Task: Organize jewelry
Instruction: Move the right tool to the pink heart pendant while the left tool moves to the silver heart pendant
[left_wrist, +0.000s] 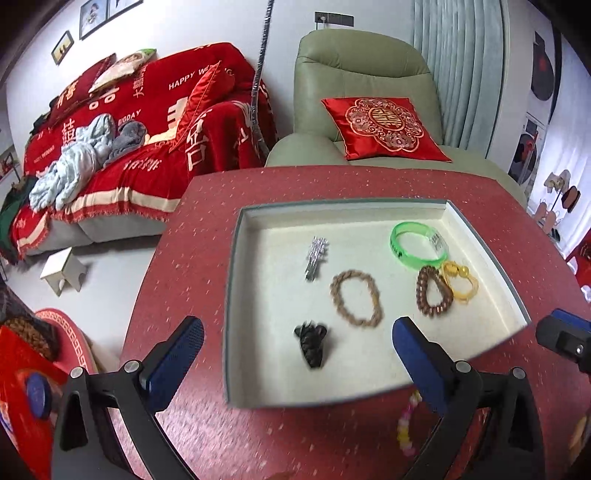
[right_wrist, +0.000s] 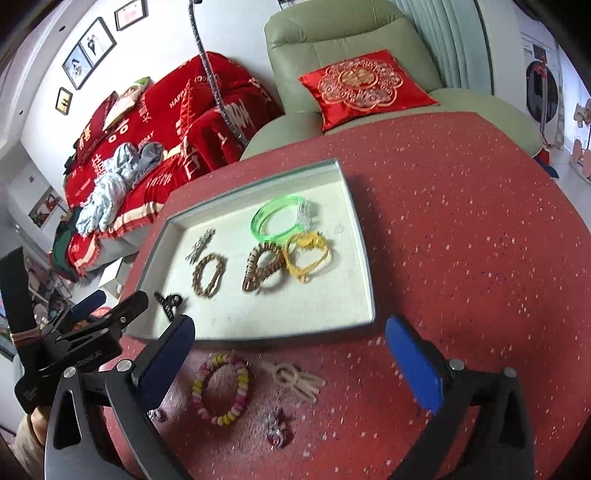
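Grippers: I have two, both with jaws spread wide and nothing between the pads; the left gripper (left_wrist: 295, 354) hangs over the tray's near edge, the right gripper (right_wrist: 291, 354) over the table's near edge.
Tray: one shallow cream-lined tray (left_wrist: 236, 295) on the red speckled table (left_wrist: 177, 266), toward its far-left part in my right view.
Pieces in the tray: I count six.
Silver clip: one silver clip (left_wrist: 317, 258), far-left part of the tray, long axis running from near edge to far edge in my left view.
Black claw clip: one black claw clip (left_wrist: 312, 343), near-left corner, long axis also near to far.
Tan bead bracelet: one tan bead bracelet (left_wrist: 355, 298), mid-tray, lying flat, its oval stretched near to far.
Brown bead bracelet: one brown bead bracelet (left_wrist: 433, 291), toward the tray's right edge, flat, touching the yellow one.
Yellow bracelet: one yellow bracelet (left_wrist: 460, 280), just right of the brown.
Green bangle: one green bangle (left_wrist: 417, 245), far-right part, flat, with a clear tag on its right side.
Pieces outside the tray: I count three clear ones along the table's near edge, just below the tray.
Pink-and-yellow bracelet: one pink-and-yellow bracelet (right_wrist: 220, 387), flat.
Cream piece: one cream piece (right_wrist: 293, 377), long axis slanting toward the near right.
Small dark-red trinket: one small dark-red trinket (right_wrist: 275, 430), too blurred for me to tell its direction.
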